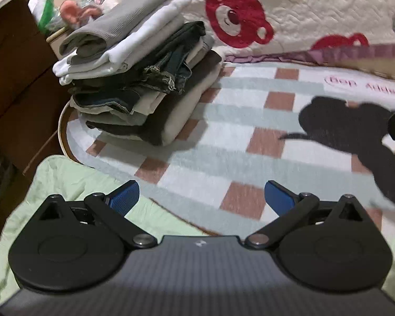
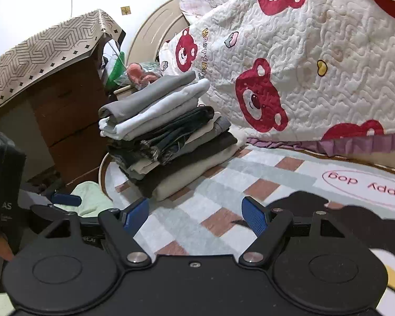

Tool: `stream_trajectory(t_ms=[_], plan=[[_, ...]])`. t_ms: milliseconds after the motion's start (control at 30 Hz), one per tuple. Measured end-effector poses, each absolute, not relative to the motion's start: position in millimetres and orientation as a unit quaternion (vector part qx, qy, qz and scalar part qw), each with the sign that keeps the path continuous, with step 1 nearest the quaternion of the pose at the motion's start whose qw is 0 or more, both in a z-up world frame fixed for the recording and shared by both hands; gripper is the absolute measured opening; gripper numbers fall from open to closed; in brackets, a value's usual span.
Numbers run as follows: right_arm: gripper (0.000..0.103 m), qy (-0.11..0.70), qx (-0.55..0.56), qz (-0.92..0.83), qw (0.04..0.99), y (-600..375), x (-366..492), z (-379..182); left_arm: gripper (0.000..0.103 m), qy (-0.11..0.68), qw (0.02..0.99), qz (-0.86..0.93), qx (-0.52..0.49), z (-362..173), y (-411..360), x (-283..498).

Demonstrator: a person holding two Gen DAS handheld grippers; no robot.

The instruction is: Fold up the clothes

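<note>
Both tongs stand wide and empty. From the left wrist camera, the left gripper hangs with its blue pads spread, nothing between them, over the checked blanket; a pale green garment lies crumpled under its left finger at the bed's edge, and the stack of folded clothes sits well beyond, topped by a grey piece. The quilt with red bears rises behind. From the right wrist camera, the right gripper is likewise unloaded, jaws apart above the blanket, with the stack ahead on its left and the green garment low at left beside the other tool's blue finger. The step in hand appears to be fetching the next unfolded item, probably the green one. To do it well, lower each gripper onto a separate edge of the fabric, pinch a single layer, and lift clear of the stack so it is not toppled.
</note>
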State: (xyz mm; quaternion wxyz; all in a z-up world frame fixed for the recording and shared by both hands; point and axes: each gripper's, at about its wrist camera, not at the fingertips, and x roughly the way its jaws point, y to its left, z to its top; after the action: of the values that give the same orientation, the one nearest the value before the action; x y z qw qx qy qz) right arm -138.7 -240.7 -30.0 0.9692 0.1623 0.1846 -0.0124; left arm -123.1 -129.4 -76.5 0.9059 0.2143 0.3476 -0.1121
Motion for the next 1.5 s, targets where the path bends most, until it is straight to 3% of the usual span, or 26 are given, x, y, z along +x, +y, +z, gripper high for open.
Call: stream_trajectory(t_ms=[733, 1500], plan=[[0.081, 0.2, 0.163, 0.011, 0.966, -224.1, -142.8, -40.4, 0.103, 0.365, 0.895, -0.134, 0.218, -81.0, -132.1, -134.0], [0.082, 0.209, 0.161, 0.019, 0.964, -222.1, -141.2, -43.6, 0.103, 0.33, 0.912, -0.115, 0.213, -73.8, -134.9, -139.2]])
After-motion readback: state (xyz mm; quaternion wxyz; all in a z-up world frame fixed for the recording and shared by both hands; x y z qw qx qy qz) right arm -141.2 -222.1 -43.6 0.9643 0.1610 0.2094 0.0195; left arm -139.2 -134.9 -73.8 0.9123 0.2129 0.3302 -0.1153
